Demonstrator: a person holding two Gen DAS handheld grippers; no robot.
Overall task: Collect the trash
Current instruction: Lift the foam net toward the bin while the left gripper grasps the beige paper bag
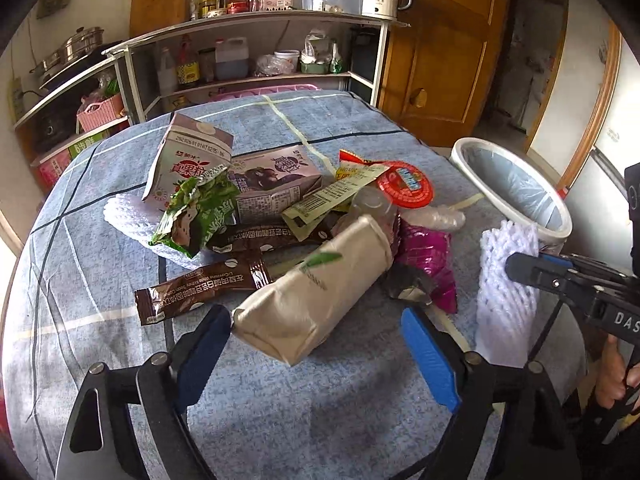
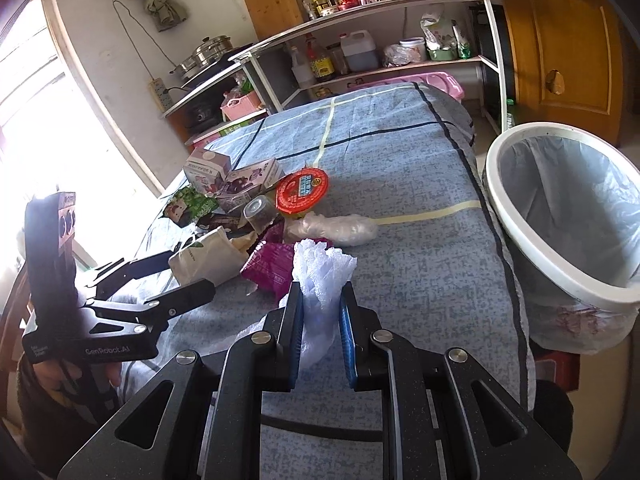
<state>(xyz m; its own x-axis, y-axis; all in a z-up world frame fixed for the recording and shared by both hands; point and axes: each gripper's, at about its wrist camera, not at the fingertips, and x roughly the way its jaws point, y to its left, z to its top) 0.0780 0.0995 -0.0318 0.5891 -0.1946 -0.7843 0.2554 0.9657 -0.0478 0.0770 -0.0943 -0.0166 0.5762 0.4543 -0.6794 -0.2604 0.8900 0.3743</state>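
Right hand-held gripper (image 2: 320,320): clamped on a white foam net sleeve (image 2: 320,276), pinched at its middle so the loose mesh cannot slip out.
Carry: the sleeve is off the blue checked cloth surface (image 2: 400,208), near the white round bin with a clear liner (image 2: 560,216) at the edge, probably its destination.
Left hand-held gripper (image 1: 316,332): jaws spread wide either side of a beige soft tissue pack (image 1: 320,280), not pressing it.
Remaining pile: cartons, brown sachets, a red-lidded cup (image 1: 404,184) lie mid-surface, uncollected.
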